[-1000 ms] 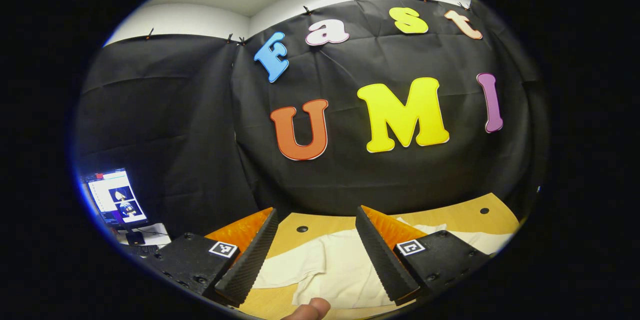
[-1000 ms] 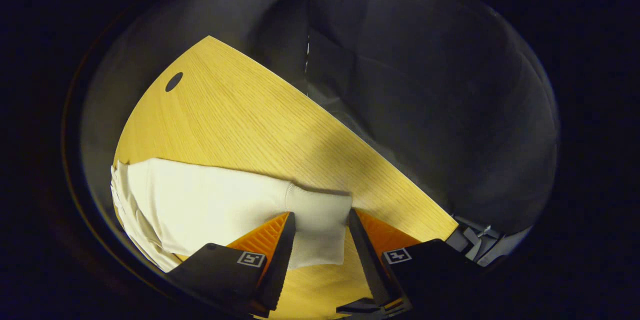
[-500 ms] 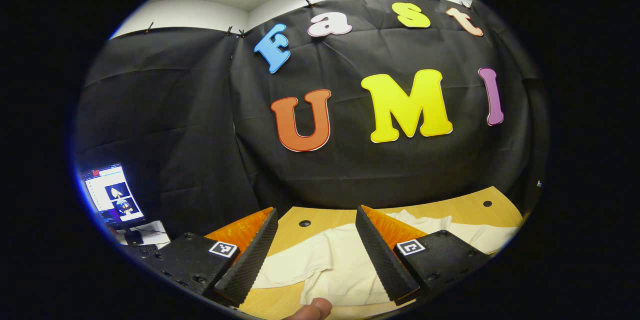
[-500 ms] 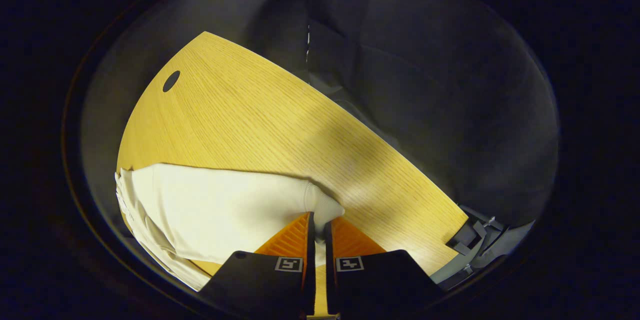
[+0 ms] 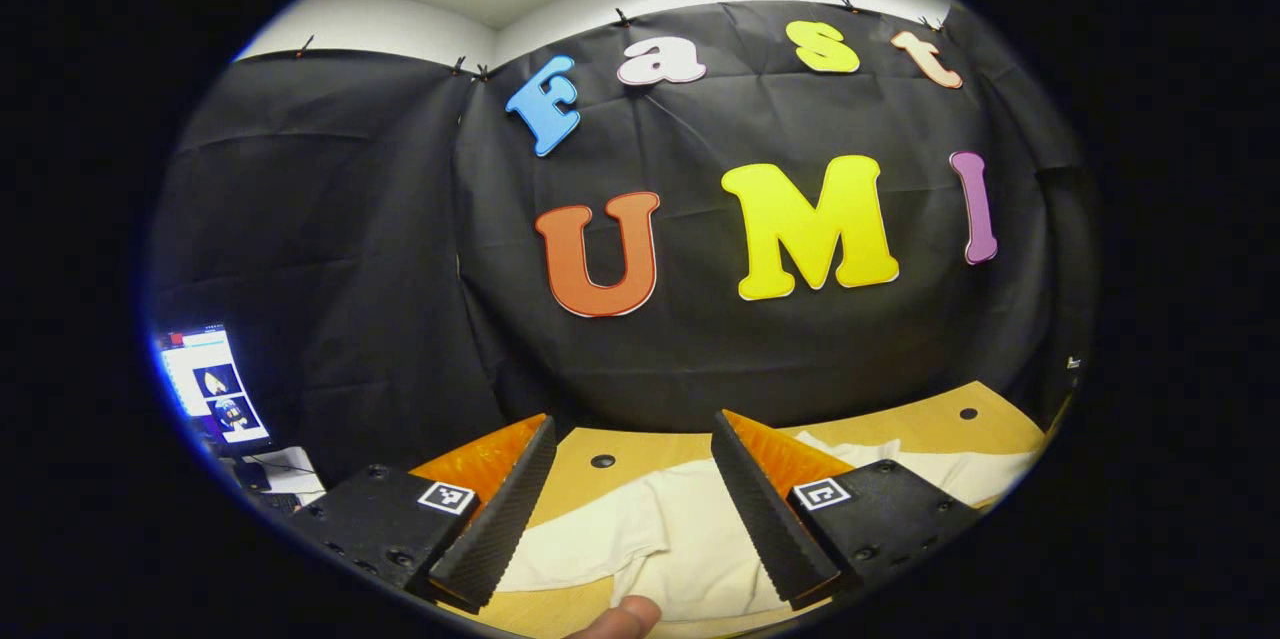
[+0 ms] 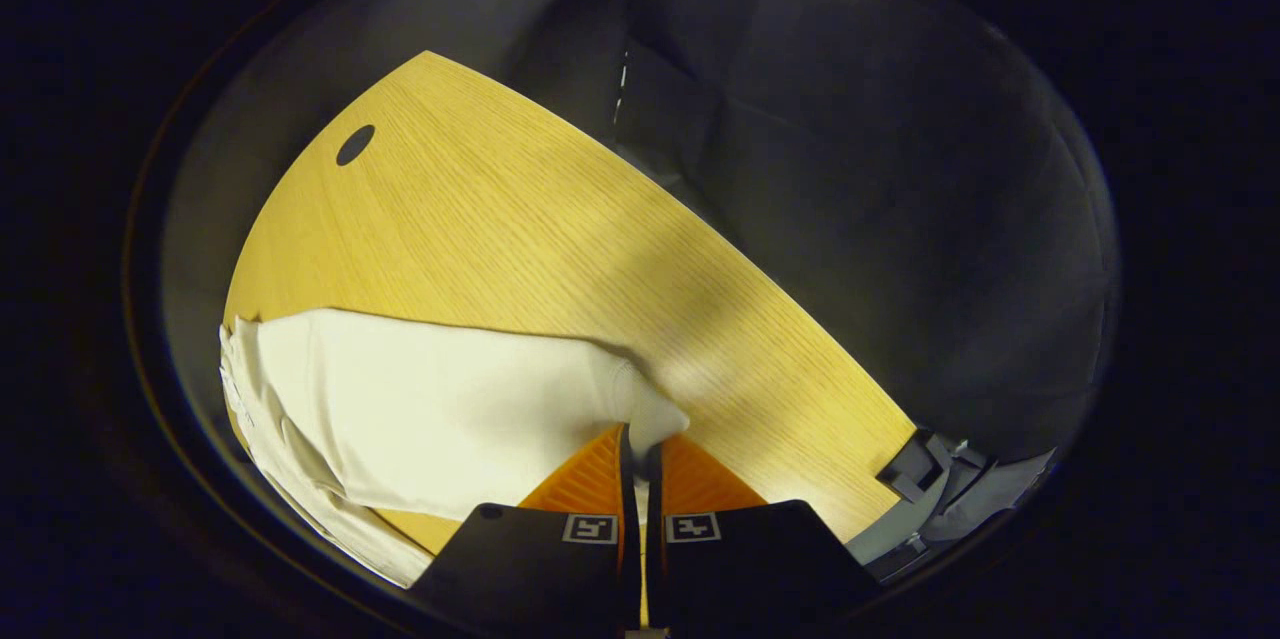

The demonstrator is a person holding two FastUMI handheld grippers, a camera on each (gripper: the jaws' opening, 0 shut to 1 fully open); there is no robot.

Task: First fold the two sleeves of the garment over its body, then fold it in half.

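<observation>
The desk (image 6: 520, 219) carries the cream garment (image 5: 690, 539), spread over its near part; in my right gripper view one sleeve (image 6: 440, 409) runs along the surface toward the desk's right edge, with bare wood beyond it up to the far edge. I judge the cloth light, soft and limp: it will sag and drag if lifted by one point, and a thin pinch could slip, so the ribbed cuff (image 6: 655, 419) at the sleeve's end is the sensible place to hold. My right gripper (image 6: 637, 444) has its fingers together, clamped on that cuff, the fabric bunched up between them. My left gripper (image 5: 630, 479) hangs above the garment's body with fingers wide apart, touching nothing. A fingertip (image 5: 625, 617) of mine shows below it.
</observation>
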